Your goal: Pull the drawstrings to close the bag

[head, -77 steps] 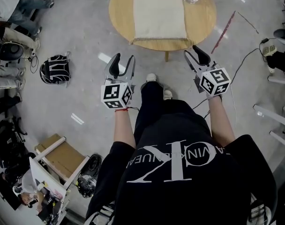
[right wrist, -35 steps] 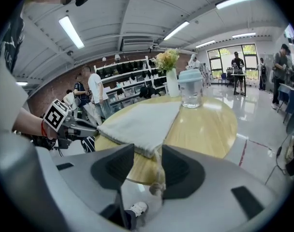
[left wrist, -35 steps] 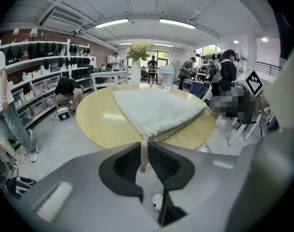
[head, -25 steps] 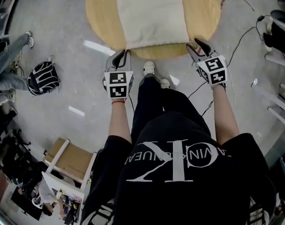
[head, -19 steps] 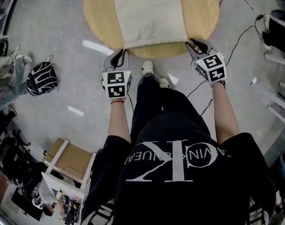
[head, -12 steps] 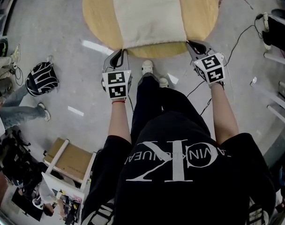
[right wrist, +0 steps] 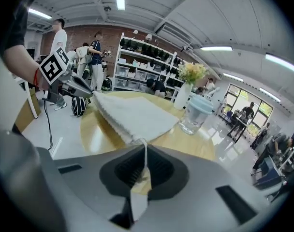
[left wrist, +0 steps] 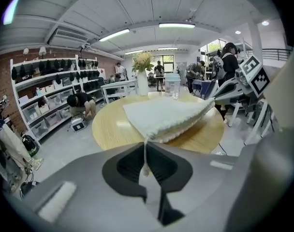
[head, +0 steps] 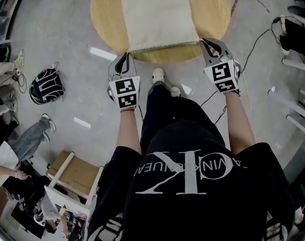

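A flat cream cloth bag (head: 157, 15) lies on the round wooden table (head: 107, 9), its gathered mouth towards me. My left gripper (head: 124, 59) is at the mouth's left corner, shut on the left drawstring (left wrist: 146, 151), which runs taut from the bag (left wrist: 166, 117) into the jaws. My right gripper (head: 208, 45) is at the right corner, shut on the right drawstring (right wrist: 145, 153), which leads off the bag (right wrist: 132, 111). Each gripper view shows the opposite gripper across the bag: the right gripper (left wrist: 234, 88) and the left gripper (right wrist: 72, 87).
A clear lidded cup (right wrist: 198, 111) and a vase of flowers (right wrist: 186, 88) stand on the table beyond the bag. The table's near edge (head: 162, 58) lies just ahead of both grippers. A black backpack (head: 46, 84) and a wooden stool (head: 74, 172) are on the floor to the left.
Both grippers have risen a little at the bag's mouth, and the right one has rolled. The bag's near corners now lift with the strings.
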`<state>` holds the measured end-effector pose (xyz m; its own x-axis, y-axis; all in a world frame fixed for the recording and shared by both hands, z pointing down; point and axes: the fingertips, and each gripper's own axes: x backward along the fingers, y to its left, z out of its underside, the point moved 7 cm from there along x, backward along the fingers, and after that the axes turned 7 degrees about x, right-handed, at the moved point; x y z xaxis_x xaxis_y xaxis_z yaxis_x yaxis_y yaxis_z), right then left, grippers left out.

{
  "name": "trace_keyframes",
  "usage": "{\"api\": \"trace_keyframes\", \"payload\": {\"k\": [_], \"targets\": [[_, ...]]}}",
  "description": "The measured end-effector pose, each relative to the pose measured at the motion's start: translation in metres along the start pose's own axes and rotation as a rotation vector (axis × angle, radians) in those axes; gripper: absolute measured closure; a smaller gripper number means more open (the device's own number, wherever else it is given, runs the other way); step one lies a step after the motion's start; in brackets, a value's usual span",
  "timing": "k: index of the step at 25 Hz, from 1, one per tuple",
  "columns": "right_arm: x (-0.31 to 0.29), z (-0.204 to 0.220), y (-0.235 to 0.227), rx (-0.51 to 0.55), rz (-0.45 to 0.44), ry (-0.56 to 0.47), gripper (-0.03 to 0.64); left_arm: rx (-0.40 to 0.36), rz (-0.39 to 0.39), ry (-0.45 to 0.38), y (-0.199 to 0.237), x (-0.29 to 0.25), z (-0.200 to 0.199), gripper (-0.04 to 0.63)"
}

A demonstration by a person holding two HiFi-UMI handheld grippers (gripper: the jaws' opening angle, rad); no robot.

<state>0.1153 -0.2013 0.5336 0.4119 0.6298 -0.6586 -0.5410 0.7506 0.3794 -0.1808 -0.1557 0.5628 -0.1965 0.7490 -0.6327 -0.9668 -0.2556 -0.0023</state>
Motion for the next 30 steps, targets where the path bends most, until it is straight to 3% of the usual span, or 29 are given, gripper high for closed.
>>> {"api": "trace_keyframes", "payload": {"k": [4,10,30], "targets": [[0.01,-0.012,-0.007,0.003,0.032,-0.042,0.595,0.002,-0.02,-0.049,0.005,0.01,-0.017,0.572],[0.014,-0.032,-0.023,-0.099,0.076,-0.132,0.595,-0.021,-0.044,-0.103,0.013,0.018,-0.04,0.572],[0.047,-0.094,-0.076,0.008,0.223,-0.256,0.595,-0.15,-0.13,-0.297,0.032,0.062,-0.133,0.572]]}}
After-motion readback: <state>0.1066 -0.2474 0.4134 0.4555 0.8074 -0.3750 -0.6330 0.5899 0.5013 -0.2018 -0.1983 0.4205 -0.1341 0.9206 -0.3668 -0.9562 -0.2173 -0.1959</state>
